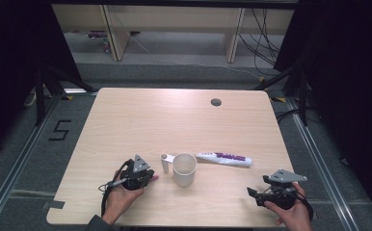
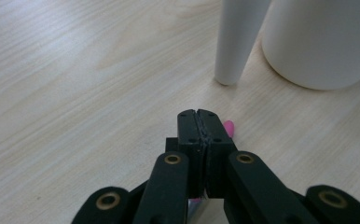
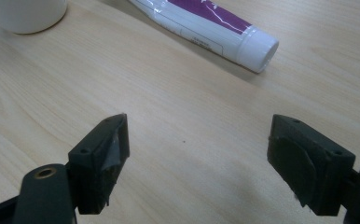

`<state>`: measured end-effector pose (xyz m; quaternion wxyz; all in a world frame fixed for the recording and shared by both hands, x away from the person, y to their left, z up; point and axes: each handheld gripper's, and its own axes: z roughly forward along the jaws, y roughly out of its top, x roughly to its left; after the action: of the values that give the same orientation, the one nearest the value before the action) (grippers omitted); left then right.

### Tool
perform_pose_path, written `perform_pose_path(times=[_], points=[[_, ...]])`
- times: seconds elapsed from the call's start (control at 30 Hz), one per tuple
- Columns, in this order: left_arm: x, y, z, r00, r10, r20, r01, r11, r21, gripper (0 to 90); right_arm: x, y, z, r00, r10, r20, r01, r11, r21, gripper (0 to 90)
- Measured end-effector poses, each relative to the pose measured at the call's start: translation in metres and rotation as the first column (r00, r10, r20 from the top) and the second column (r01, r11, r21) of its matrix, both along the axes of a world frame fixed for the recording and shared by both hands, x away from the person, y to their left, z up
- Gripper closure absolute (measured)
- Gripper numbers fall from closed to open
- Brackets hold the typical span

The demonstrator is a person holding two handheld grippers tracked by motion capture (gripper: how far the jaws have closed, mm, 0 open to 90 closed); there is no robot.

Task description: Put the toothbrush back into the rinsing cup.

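Observation:
A white cup (image 1: 184, 169) with a side handle (image 1: 165, 162) stands near the table's front middle; the cup (image 2: 318, 42) and its handle (image 2: 236, 42) loom just ahead in the left gripper view. My left gripper (image 1: 150, 179) lies low at the cup's left, jaws pressed together, with the tip of a thin pink thing (image 2: 228, 126) poking out beside and beneath them. To the cup's right lies a white and purple toothpaste tube (image 1: 225, 159), cap pointing right. My right gripper (image 1: 251, 193) is held near the front right edge, open and empty, the tube (image 3: 206, 25) lying beyond it.
The wooden table (image 1: 140, 120) has a round cable hole (image 1: 216, 102) at the back right. Dark curtains and metal rails flank the table. Cables lie on the floor behind it.

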<state>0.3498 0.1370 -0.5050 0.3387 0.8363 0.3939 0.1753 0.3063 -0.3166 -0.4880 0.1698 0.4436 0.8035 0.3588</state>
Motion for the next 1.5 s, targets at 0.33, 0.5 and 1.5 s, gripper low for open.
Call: perform_pose_path(times=[0.33,0.5,1.5], points=[[-0.018,-0.006,-0.001,0.9963,-0.080,-0.030,0.081,0.9965,0.018,87.3,0.000,-0.001,0.000,0.9999,0.010,-0.007,-0.010,0.9999,0.006,21.8],[-0.033,-0.008,-0.001,0.9936,-0.108,-0.032,0.109,0.9940,0.011,87.0,0.000,-0.001,0.000,0.9999,0.010,-0.007,-0.010,0.9999,0.005,21.9],[-0.089,0.038,0.001,0.9866,-0.138,-0.087,0.143,0.9883,0.052,85.5,0.000,0.001,-0.001,0.9999,0.005,-0.012,-0.005,0.9999,0.009,21.9]])
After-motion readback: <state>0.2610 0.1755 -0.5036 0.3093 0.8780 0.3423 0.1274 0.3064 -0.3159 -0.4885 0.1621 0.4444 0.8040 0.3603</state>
